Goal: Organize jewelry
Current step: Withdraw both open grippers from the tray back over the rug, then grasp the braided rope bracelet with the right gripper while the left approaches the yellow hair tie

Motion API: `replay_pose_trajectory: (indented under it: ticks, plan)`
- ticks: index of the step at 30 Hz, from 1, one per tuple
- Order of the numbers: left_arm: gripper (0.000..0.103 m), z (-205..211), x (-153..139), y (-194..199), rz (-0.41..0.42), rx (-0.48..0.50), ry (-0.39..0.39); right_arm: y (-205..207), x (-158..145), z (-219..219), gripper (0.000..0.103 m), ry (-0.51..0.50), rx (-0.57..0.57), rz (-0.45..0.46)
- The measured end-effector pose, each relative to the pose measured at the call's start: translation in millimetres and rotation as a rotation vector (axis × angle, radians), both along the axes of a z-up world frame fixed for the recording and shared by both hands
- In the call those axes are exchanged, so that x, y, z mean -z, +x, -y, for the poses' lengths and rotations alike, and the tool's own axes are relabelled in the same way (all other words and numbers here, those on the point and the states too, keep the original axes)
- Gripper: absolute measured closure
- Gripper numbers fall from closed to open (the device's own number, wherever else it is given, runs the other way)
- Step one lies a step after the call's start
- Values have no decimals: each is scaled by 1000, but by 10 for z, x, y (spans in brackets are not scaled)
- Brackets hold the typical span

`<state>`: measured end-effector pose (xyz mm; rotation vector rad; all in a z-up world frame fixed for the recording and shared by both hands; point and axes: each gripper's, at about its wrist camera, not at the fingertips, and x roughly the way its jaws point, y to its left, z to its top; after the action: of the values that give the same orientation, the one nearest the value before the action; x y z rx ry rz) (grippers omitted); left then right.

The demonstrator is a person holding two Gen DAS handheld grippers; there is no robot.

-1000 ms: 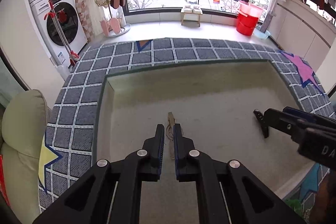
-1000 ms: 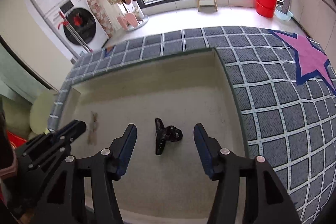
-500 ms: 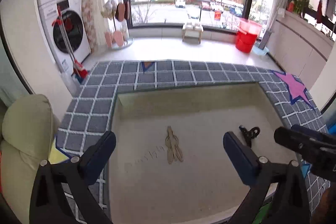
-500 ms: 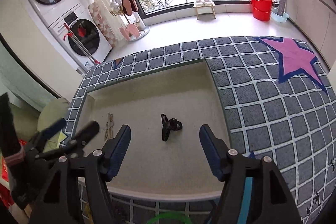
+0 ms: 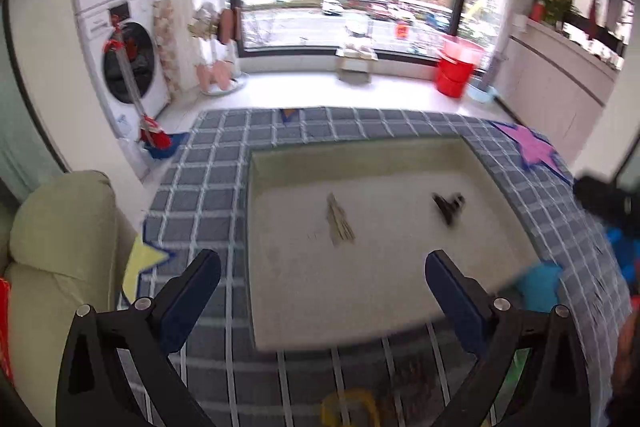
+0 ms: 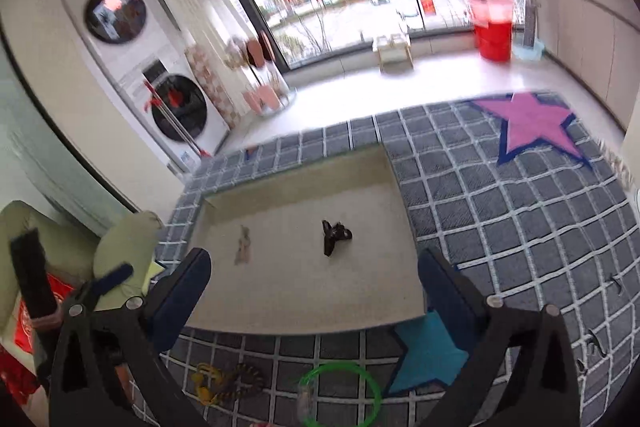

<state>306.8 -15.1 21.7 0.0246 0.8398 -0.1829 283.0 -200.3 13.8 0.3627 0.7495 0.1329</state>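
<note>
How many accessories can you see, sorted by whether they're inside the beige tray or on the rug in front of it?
Inside the tray: 2, the black hair clip and the beige clip.
On the rug in front: 2, the green ring and the yellow-and-dark piece.
Total: 4.

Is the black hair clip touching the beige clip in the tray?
Apart. The right wrist view shows the black hair clip and the beige clip with bare tray floor between them.
</note>
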Motion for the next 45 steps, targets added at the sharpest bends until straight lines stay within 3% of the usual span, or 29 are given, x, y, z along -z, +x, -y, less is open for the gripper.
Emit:
replay_pose_trajectory:
  ticks: [5,14,23,35,45]
  plan:
    - [0,-160,-52,-469,32,6,-30,-376,-199,2,0,15,-1,52]
    - [0,-426,151,-1022,-37,-8,-105,-966,-222,-54,0,32,-29,-13]
    - [0,-321,385,-1393,-47,31,-22,-1568,146,-248,0,-15,-48,-117]
    - [0,-277,664,-1436,-102,23,13,-2245,835,-582,0,-149,-67,-260]
    - [0,-237,778,-1236,-113,-11,16,-2343,987,-808,0,-236,-72,-291]
